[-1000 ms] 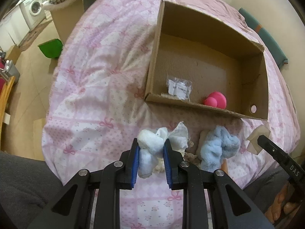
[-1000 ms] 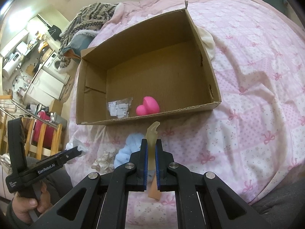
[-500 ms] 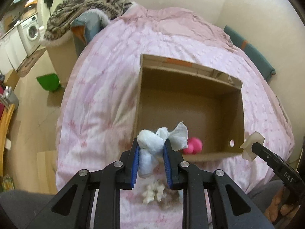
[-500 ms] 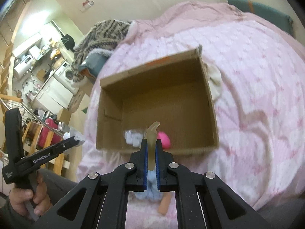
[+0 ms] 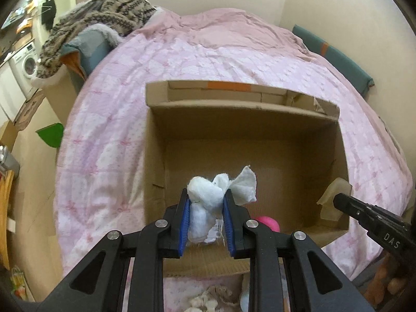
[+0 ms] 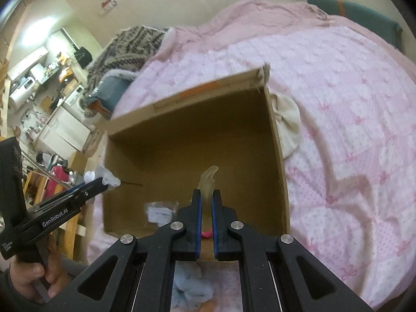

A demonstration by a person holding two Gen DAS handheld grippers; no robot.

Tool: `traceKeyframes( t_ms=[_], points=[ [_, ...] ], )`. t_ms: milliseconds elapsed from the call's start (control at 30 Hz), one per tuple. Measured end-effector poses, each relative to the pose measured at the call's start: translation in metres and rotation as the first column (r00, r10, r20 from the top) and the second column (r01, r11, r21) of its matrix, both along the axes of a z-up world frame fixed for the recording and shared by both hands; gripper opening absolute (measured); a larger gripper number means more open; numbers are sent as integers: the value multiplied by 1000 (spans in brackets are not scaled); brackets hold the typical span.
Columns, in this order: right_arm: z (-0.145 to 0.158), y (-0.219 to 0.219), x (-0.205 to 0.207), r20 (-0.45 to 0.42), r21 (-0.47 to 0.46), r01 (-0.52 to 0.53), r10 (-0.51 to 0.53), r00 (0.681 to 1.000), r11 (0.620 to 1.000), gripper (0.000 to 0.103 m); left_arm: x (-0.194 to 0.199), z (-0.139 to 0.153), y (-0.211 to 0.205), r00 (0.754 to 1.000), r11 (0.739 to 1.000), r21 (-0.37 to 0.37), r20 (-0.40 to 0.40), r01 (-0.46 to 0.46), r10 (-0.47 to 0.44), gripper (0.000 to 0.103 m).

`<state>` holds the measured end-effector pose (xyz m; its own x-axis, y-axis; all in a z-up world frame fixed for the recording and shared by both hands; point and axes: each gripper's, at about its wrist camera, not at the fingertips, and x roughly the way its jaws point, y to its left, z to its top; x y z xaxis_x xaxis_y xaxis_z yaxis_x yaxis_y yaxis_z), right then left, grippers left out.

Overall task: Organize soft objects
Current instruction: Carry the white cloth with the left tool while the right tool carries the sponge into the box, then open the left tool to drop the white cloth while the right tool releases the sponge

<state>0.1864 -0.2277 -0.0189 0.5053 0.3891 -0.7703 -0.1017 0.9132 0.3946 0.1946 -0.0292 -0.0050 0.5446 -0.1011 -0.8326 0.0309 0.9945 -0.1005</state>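
Pink bedding (image 5: 109, 119) covers the bed under you, and the open cardboard box (image 5: 234, 109) sits on it straight ahead of both sets of jaws.

Your left gripper (image 5: 206, 202) has its jaws pinched on a pale blue-and-white cloth bundle (image 5: 208, 195), with a loose flap spilling off to the right of the jaws. That bundle hangs over the near end of the box, above its floor. Your right gripper (image 6: 206, 202) has its jaws drawn narrow on a thin beige rubbery piece (image 6: 208, 182), which sticks up beyond the tips and is likewise poised over the box's near edge.

Already inside the box, just beyond and below your jaws, lie a pink rounded toy (image 5: 269, 224) and a small clear packet (image 6: 161, 210). So two things appear stowed, and two more are carried to the box but not yet released.

Behind the jaws, on the bedding near you, a fluffy light blue piece (image 6: 192, 288) and a small cream-and-brown scrap (image 5: 208, 299) wait outside the box. By my reckoning you are roughly midway: drop both held items, then come back for those two.
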Motion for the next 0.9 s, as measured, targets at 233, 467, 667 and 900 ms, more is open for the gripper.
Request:
traceKeyframes(
  t_ms=[233, 467, 667, 900],
  points=[
    [-18, 6, 4, -47, -35, -26, 24, 999, 999, 8, 1, -21, 1, 999, 1000, -12, -42, -3, 3, 21],
    [-24, 13, 9, -68, -45, -47, 44, 997, 998, 9, 1, -30, 0, 998, 1000, -15, -69, -5, 4, 22],
    [-30, 17, 7, -93, -60, -62, 56, 994, 996, 9, 0, -33, -6, 997, 1000, -11, -77, 6, -7, 22],
    [-30, 14, 7, -103, -49, -52, 47, 994, 997, 9, -1, -34, -6, 997, 1000, -5, -79, 12, -12, 22]
  ],
)
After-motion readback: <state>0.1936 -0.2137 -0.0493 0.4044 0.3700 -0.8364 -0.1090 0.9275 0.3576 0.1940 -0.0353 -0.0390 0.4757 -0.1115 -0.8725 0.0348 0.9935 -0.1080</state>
